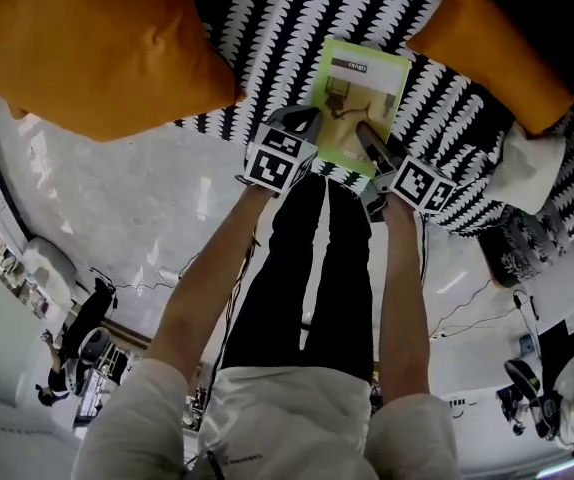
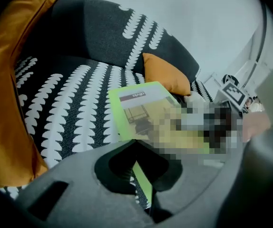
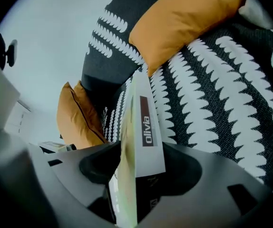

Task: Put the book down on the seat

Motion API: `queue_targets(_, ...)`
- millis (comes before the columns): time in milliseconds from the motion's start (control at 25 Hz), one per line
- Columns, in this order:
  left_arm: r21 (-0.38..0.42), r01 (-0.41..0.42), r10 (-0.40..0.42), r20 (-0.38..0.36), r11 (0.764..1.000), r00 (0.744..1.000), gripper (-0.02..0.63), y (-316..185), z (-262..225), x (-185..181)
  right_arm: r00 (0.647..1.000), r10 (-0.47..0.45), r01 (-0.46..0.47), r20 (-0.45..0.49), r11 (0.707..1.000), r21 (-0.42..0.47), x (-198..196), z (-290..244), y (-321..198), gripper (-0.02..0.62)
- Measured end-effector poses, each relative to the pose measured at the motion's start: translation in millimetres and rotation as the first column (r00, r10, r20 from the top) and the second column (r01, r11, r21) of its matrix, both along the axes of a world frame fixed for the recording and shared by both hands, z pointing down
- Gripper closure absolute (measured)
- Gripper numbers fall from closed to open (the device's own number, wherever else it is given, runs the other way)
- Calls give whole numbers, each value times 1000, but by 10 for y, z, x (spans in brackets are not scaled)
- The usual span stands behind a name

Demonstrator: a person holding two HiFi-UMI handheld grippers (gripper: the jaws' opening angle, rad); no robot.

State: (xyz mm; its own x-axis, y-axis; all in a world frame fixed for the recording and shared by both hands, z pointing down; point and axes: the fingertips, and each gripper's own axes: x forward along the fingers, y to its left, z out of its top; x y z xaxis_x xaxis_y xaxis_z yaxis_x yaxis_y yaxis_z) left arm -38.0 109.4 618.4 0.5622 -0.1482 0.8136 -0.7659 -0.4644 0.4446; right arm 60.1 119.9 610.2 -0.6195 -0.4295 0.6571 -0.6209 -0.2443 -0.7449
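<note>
My left claw (image 2: 137, 151) is clamped narrow on the near edge of the book (image 1: 362, 88), with the green cover pinched between its jaws. My right claw (image 3: 134, 156) stands wide. The book's edge rises between its jaws with a dark gap on either side, and the pads are off it. The book is at my 12 o'clock, flat over the black-and-white patterned seat (image 1: 257, 28), and I cannot tell whether it rests fully on the fabric. One orange cushion (image 1: 87, 48) lies on the seat at 10 o'clock, and another orange cushion (image 1: 492, 53) lies at 2 o'clock.
</note>
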Motion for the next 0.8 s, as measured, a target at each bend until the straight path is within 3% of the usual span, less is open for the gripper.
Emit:
queue_targets(280,-33,-40,41,4,999,999,606,51,52,-70,991,109,-109,-80,994,5,110,-70,61,379)
queue_targets(480,-47,-62,63,8,997,998,606,139,102,-82,978,123,-124,-167,992,4,194,-71,193,373)
queue_targets(800,-44,-63,63,4,997,998,606,198,-102,-5,977,116,-113,-181,993,28,299,-290,270,374)
